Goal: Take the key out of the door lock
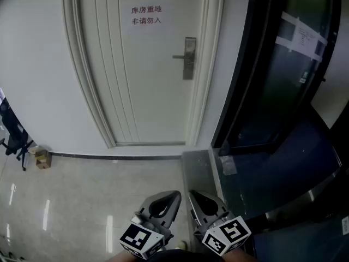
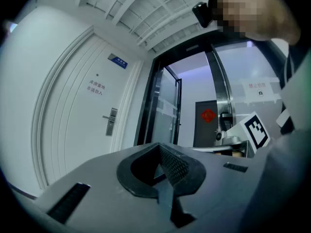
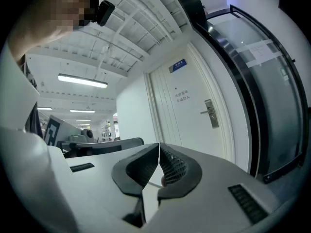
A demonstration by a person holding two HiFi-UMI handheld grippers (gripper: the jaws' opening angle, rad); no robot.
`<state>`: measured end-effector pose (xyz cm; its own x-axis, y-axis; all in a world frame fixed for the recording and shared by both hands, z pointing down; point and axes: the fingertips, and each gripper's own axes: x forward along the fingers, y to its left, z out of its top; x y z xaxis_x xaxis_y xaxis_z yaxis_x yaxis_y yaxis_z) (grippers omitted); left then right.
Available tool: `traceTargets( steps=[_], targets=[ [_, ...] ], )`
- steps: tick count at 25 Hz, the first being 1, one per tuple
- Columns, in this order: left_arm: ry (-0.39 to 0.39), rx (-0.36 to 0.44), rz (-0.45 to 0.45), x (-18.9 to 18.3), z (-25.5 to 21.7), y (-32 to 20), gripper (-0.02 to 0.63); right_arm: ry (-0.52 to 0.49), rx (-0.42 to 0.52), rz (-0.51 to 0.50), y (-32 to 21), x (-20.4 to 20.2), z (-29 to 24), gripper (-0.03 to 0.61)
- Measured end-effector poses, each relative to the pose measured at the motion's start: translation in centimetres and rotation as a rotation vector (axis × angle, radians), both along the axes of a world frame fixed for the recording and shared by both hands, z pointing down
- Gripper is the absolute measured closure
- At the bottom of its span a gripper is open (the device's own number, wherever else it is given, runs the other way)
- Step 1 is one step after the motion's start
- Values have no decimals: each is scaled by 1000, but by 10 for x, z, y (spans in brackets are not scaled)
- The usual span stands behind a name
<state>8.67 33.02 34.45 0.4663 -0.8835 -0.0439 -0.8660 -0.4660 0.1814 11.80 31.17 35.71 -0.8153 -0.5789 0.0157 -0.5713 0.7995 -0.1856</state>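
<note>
A white door (image 1: 147,75) stands ahead with a metal lock plate and lever handle (image 1: 188,58) at its right side; the plate also shows in the left gripper view (image 2: 111,122) and the right gripper view (image 3: 210,113). The key is too small to make out. Both grippers are held low and far back from the door, side by side and pointing level at it. My left gripper (image 1: 173,194) (image 2: 158,147) is shut with nothing between its jaws. My right gripper (image 1: 192,194) (image 3: 159,145) is shut too, also empty.
A printed notice (image 1: 146,15) hangs on the door. A dark-framed glass door (image 1: 283,75) with a taped paper stands to the right. At the left wall are a small cardboard box (image 1: 42,158) and an office chair (image 1: 13,135). Glossy tiled floor (image 1: 82,201) lies between me and the door.
</note>
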Motion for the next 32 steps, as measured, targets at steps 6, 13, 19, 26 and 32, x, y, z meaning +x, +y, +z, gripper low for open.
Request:
traceTargets(
  steps=[6, 13, 19, 26, 32],
  targets=[
    [-9, 2, -7, 15, 2, -9, 611, -8, -7, 5, -9, 16, -1, 563],
    [-30, -8, -44, 21, 7, -20, 611, -20, -2, 7, -22, 34, 2, 562],
    [-36, -10, -43, 26, 6, -38, 611, -29, -17, 4, -40, 37, 6, 563],
    [-16, -26, -42, 10, 15, -85, 611, -17, -35, 19, -86, 25, 17, 563],
    [-7, -7, -28, -25, 14, -155, 611, -3, -32, 44, -156, -7, 19, 562]
  ],
)
